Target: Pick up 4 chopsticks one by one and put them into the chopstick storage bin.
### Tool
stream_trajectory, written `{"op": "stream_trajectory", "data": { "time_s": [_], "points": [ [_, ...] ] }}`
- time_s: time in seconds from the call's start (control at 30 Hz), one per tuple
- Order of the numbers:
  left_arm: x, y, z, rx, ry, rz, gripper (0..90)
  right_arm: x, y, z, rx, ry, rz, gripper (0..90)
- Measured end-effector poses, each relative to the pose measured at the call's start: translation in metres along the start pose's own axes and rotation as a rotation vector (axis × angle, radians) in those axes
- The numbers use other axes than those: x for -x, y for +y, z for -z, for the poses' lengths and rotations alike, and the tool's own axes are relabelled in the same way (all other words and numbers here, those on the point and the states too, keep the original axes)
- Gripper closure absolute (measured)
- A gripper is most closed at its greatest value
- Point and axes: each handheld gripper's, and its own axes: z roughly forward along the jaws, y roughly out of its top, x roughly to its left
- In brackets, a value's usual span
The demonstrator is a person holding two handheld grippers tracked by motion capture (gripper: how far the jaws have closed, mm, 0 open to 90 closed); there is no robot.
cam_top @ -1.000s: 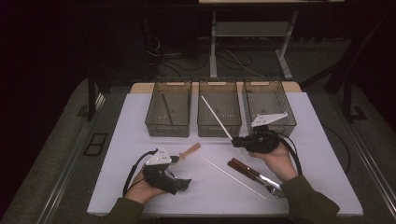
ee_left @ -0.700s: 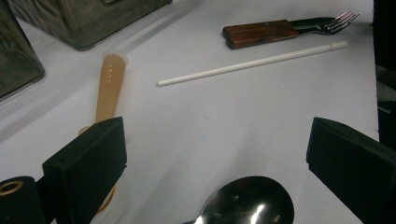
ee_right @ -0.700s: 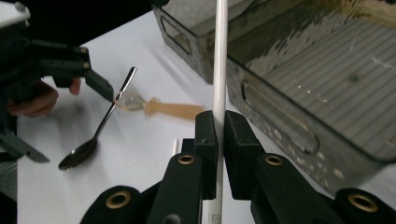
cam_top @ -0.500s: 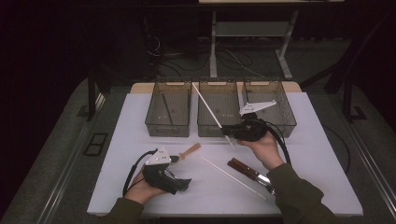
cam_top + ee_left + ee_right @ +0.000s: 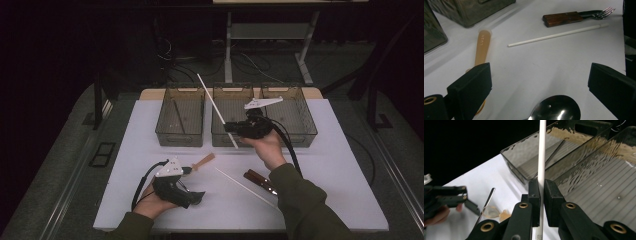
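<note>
My right gripper (image 5: 231, 128) is shut on a long white stick (image 5: 216, 110), holding it in the air in front of the middle clear bin (image 5: 233, 90). The stick slants up and to the left, between the middle bin and the left bin (image 5: 180, 135). In the right gripper view the pads pinch the white stick (image 5: 541, 150) near its lower end. My left gripper (image 5: 196, 196) rests open on the white table at the lower left. A metal spoon bowl (image 5: 556, 110) lies between its jaws without touching them.
A second white stick (image 5: 245, 187), a wood-handled fork (image 5: 260, 181) and a tan wooden utensil (image 5: 204, 161) lie on the white table top (image 5: 330, 165). The left bin holds a dark stick (image 5: 177, 116). A right bin (image 5: 296, 117) stands beside the middle one.
My right gripper has carried the white stick up and to the left, from over the table to the front of the middle bin. The left gripper has stayed put.
</note>
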Motion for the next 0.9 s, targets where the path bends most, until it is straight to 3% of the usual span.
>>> {"op": "stream_trajectory", "data": {
  "time_s": [0.43,0.9],
  "points": [
    [0.0,0.0,0.0,0.002,0.0,0.003,3.8,-0.006,0.035,-0.032,0.012,-0.047,0.021,84.3],
    [0.0,0.001,0.003,0.017,-0.007,0.004,3.8,-0.023,0.063,-0.086,-0.007,-0.052,0.034,84.3]
  ]
}}
